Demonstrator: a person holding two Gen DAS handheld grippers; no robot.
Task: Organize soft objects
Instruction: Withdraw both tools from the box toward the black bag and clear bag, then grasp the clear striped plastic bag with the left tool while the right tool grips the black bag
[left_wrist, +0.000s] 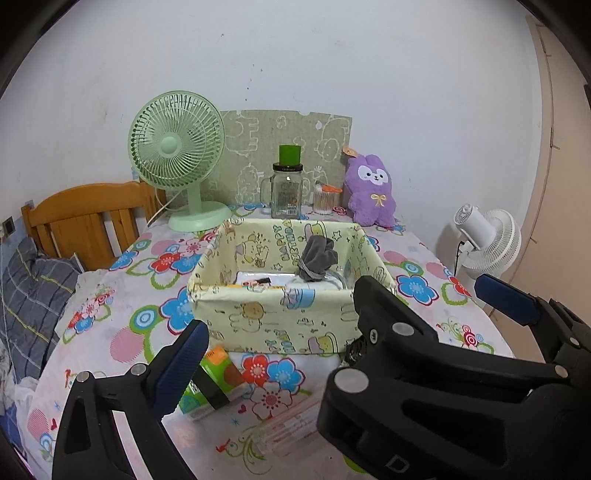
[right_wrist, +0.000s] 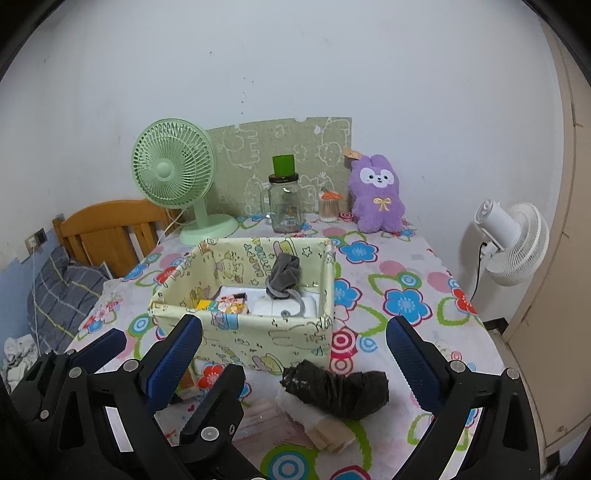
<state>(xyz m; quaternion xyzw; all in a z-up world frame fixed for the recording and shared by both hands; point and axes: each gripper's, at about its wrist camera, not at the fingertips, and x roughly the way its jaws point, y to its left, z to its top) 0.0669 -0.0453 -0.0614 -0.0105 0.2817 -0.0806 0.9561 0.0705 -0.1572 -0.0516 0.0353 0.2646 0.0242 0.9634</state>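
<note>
A yellow cartoon-print fabric box (left_wrist: 273, 317) (right_wrist: 258, 339) stands mid-table. Inside it a grey cloth pouch (left_wrist: 318, 260) (right_wrist: 283, 276) sits on white items. A purple plush bunny (left_wrist: 371, 190) (right_wrist: 377, 194) leans on the wall at the back right. A black crumpled roll (right_wrist: 338, 387) lies on folded pale cloth (right_wrist: 314, 417) in front of the box. My right gripper (right_wrist: 295, 343) is open, fingers either side of the roll and just above it. My left gripper (left_wrist: 343, 314) is open and empty near the box's front; the right gripper's body crosses its view.
A green desk fan (left_wrist: 177, 155) (right_wrist: 173, 166), a glass jar with green lid (left_wrist: 287, 184) (right_wrist: 283, 195) and a cotton-swab cup (left_wrist: 325, 199) (right_wrist: 329, 206) stand at the back. A green-orange carton (left_wrist: 218, 384) lies front left. A white fan (right_wrist: 511, 240) stands off the table's right edge.
</note>
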